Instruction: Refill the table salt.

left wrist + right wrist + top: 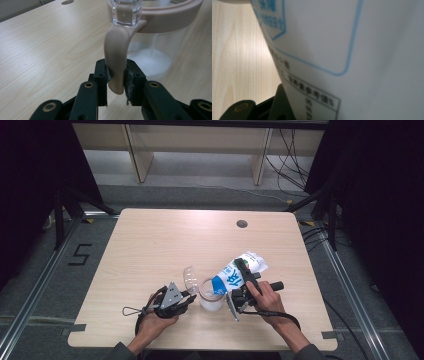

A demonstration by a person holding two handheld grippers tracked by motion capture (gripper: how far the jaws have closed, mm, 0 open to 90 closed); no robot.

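Left gripper (pixel 116 82) clamped on the beige handle (pixel 115 57) of a clear jar (pixel 210 295) (white powder inside), near table (pixel 150 250) front edge. Right gripper (pixel 243 285) holds a blue-white bag (pixel 235 272) tilted over the jar, mouth down; lid (pixel 190 278) flipped open.

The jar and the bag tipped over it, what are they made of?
The jar looks like clear glossy plastic, since white powder shows through its wall; its beige rim and handle look like matte plastic. The bag seems a thin glossy plastic film, white with blue print, creased where it is gripped.
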